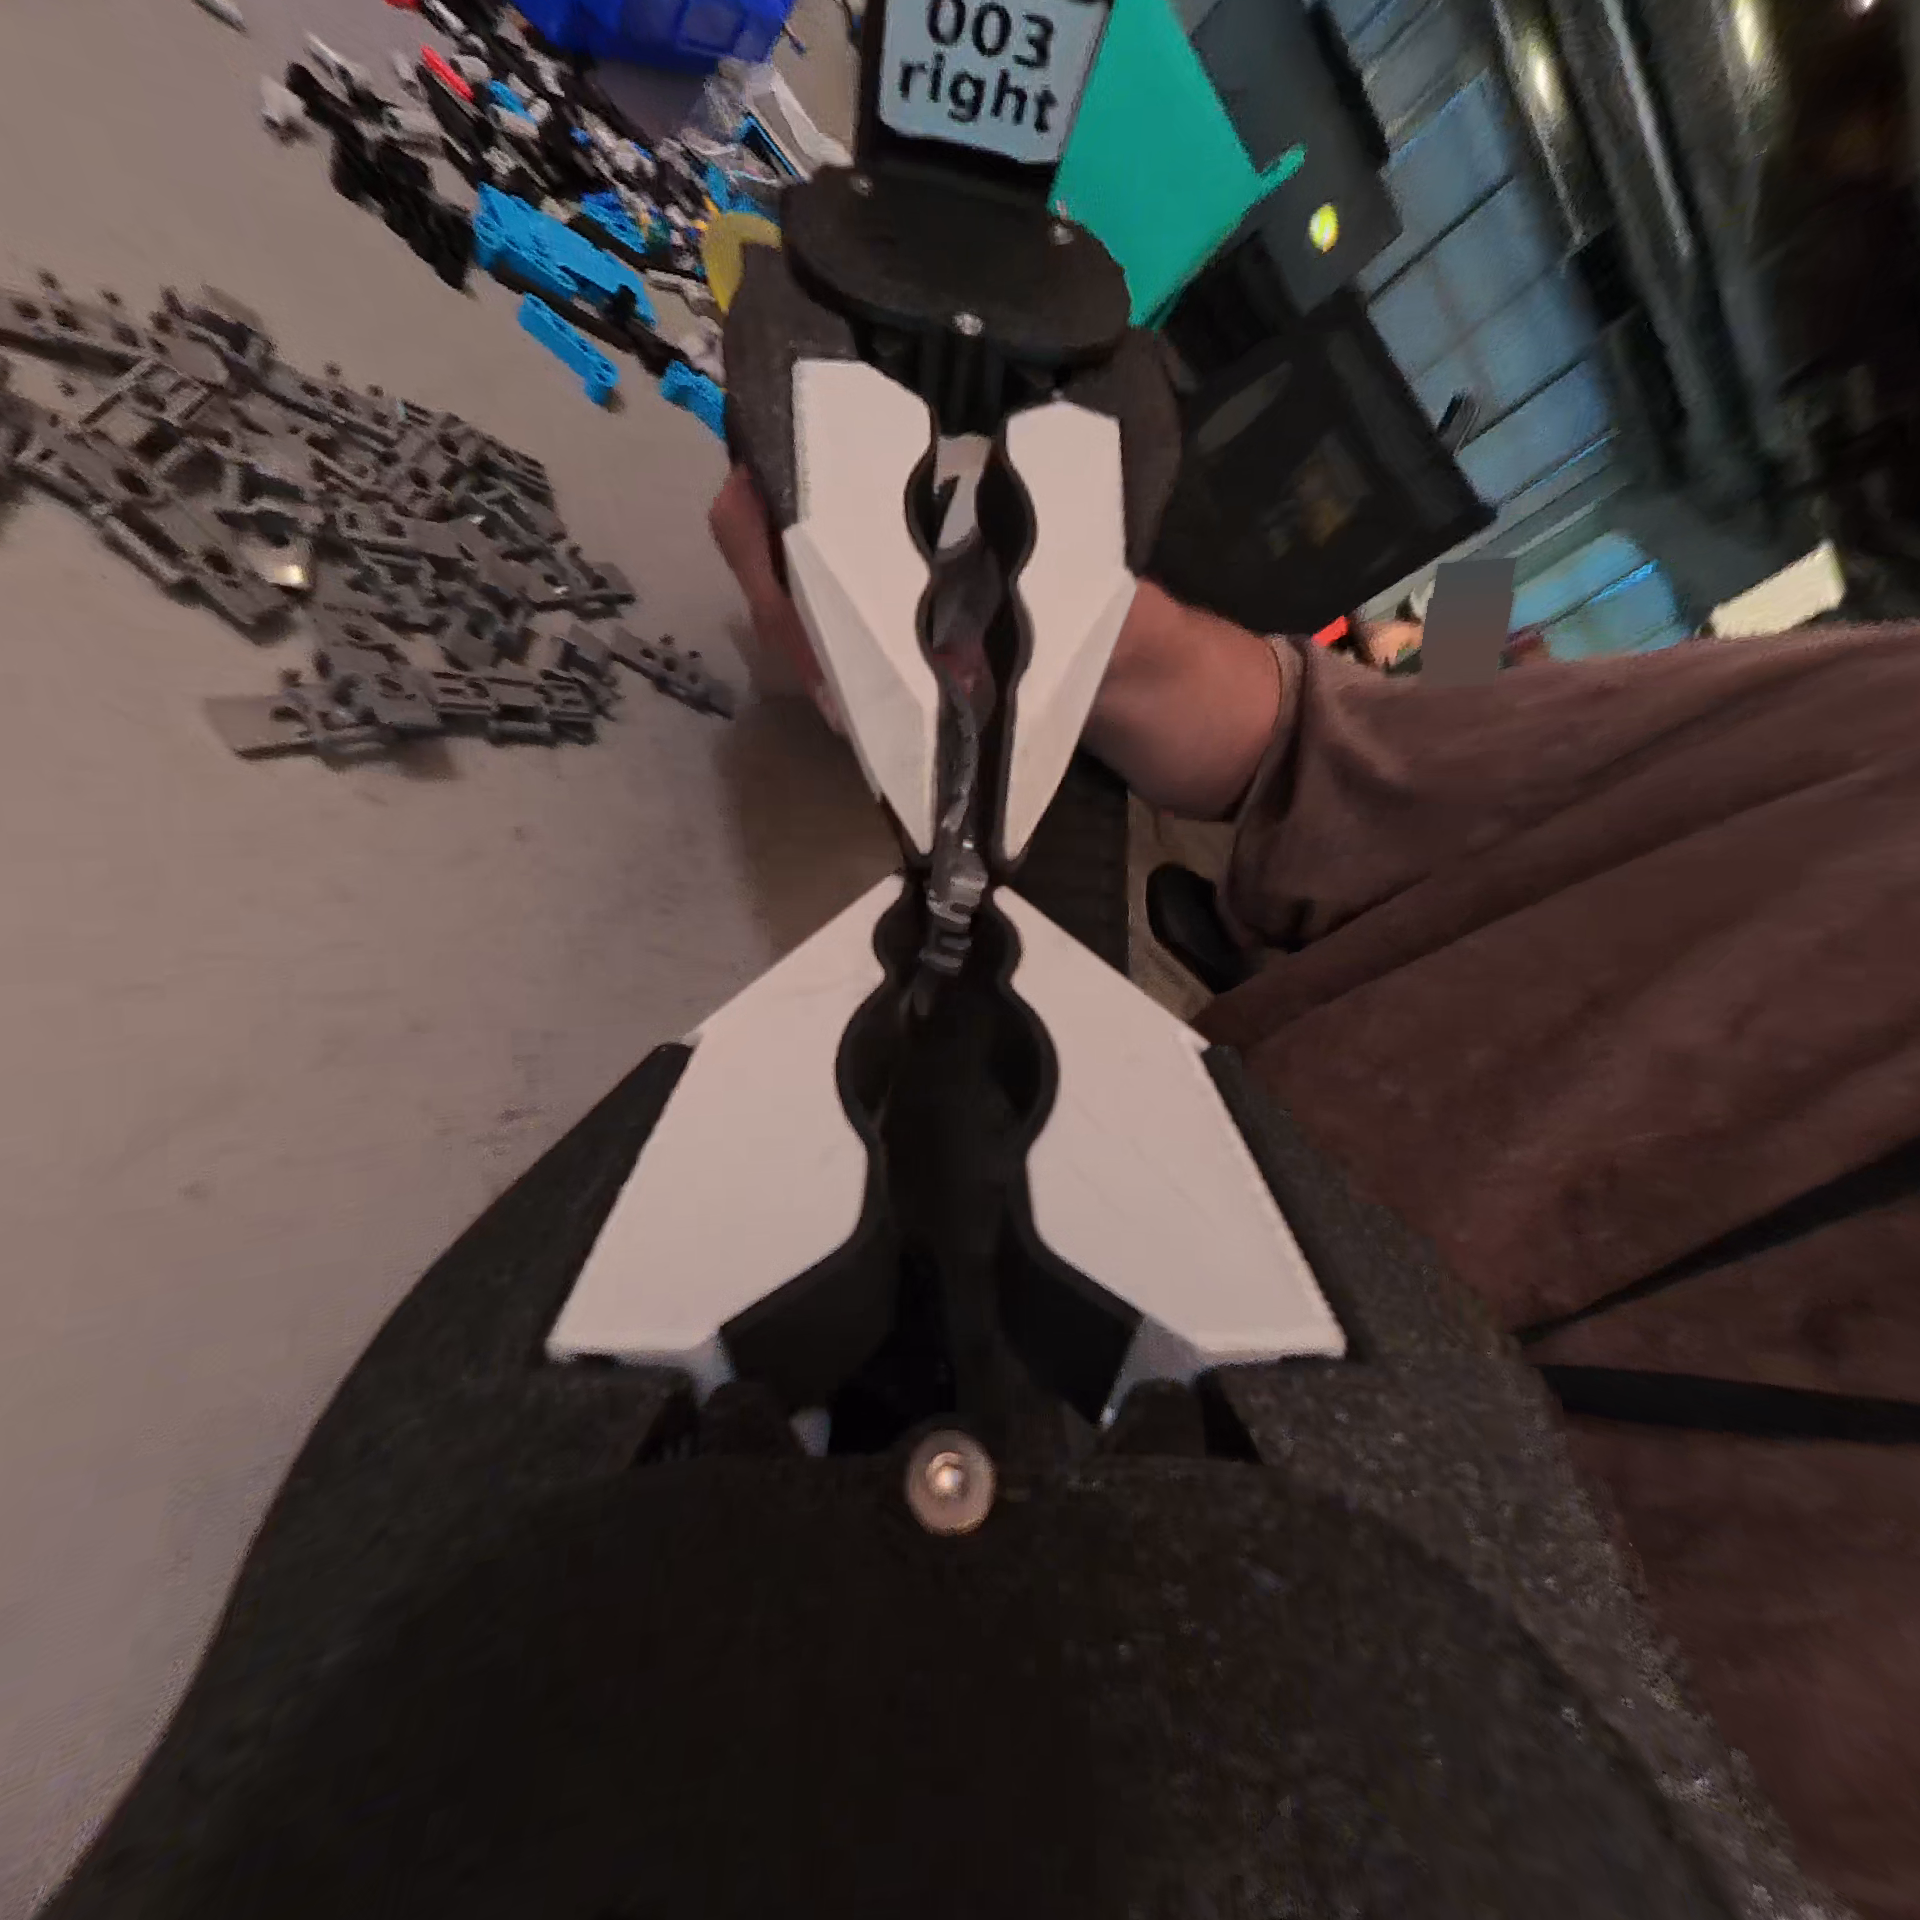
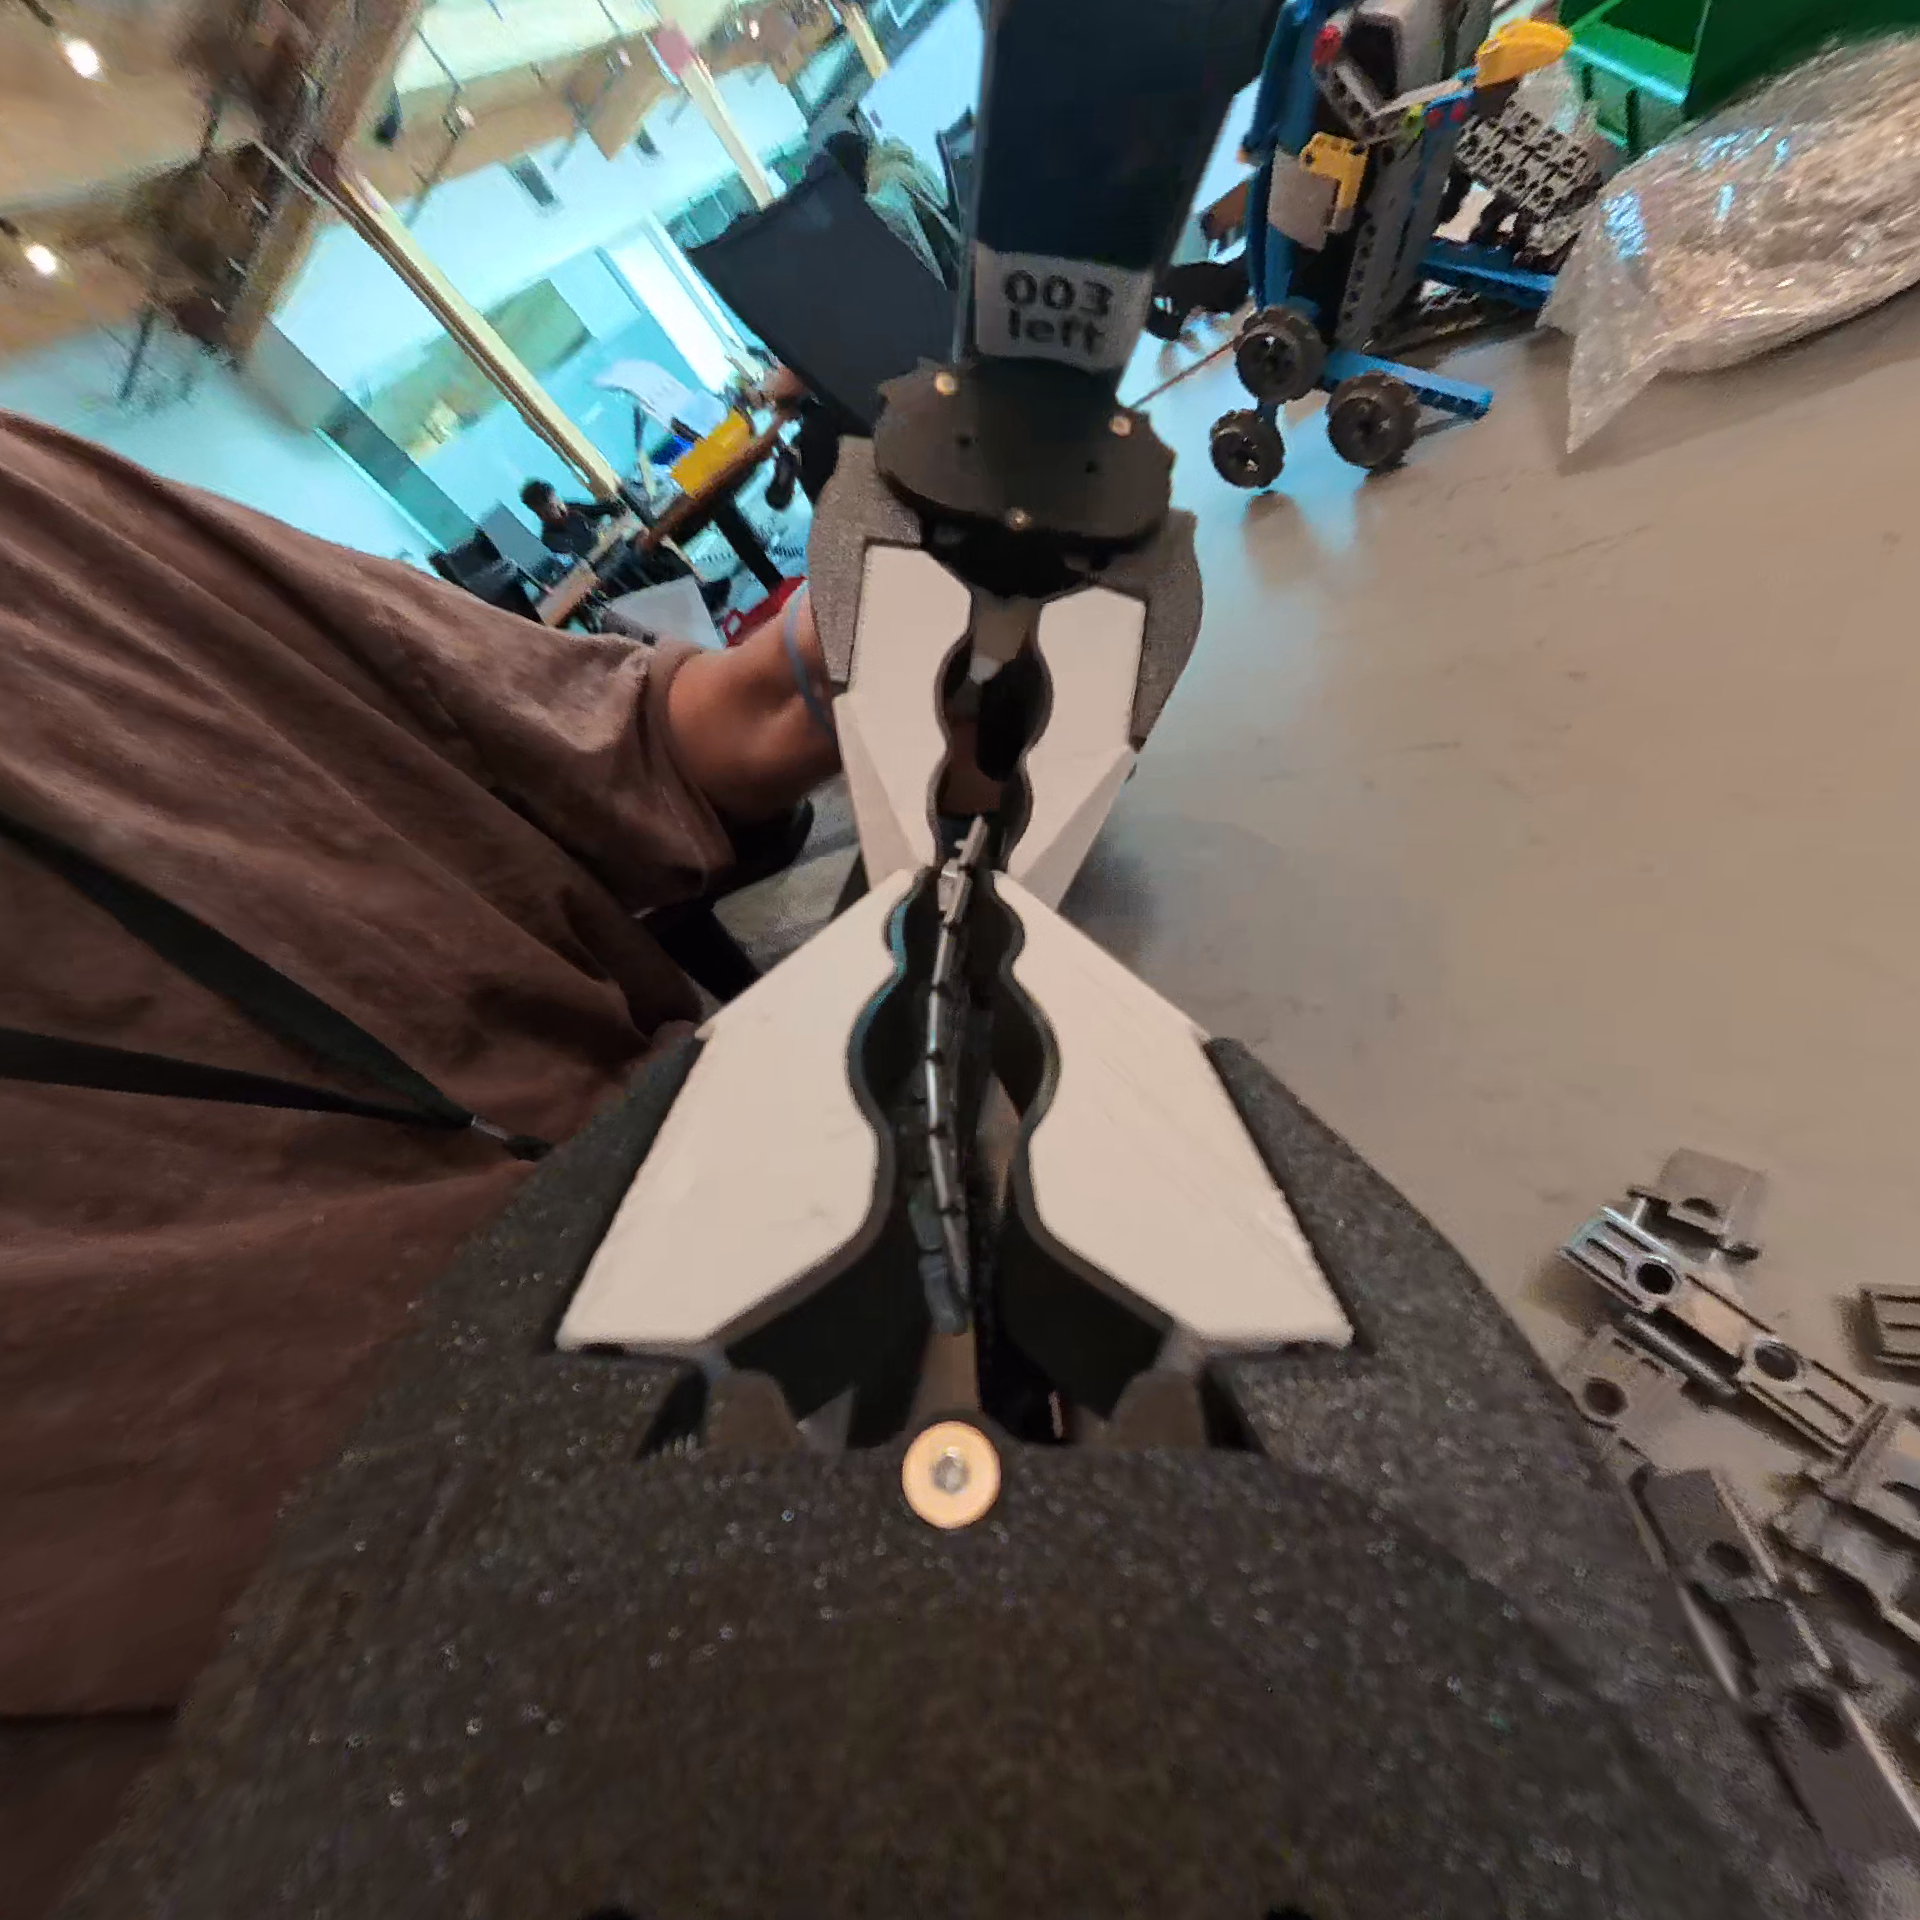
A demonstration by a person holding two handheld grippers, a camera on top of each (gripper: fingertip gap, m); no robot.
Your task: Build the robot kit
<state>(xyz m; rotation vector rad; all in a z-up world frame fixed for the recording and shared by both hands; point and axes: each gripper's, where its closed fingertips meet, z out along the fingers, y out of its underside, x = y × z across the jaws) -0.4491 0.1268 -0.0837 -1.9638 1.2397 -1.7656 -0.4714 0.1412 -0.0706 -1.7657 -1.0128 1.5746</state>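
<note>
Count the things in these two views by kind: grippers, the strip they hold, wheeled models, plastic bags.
grippers: 2, the left gripper and the right gripper
linked strip: 1
wheeled model: 1
plastic bag: 1
total: 5

Grey linked strip [image 2: 948, 1081] mostly hidden btwn finger pads [image 2: 727, 1174]; ends not visible. Grey parts pile [image 1: 312, 540] blurred, cut off at left edge. Bkgd person [image 2: 556, 511] too small to tell.

My jaws are white with bumpy black insides. The surface [image 1: 260, 1039] is plain tan, with dark grey pieces [image 1: 312, 561] and bright blue pieces [image 1: 561, 270]. The sleeve [image 2: 312, 831] is brown.
</note>
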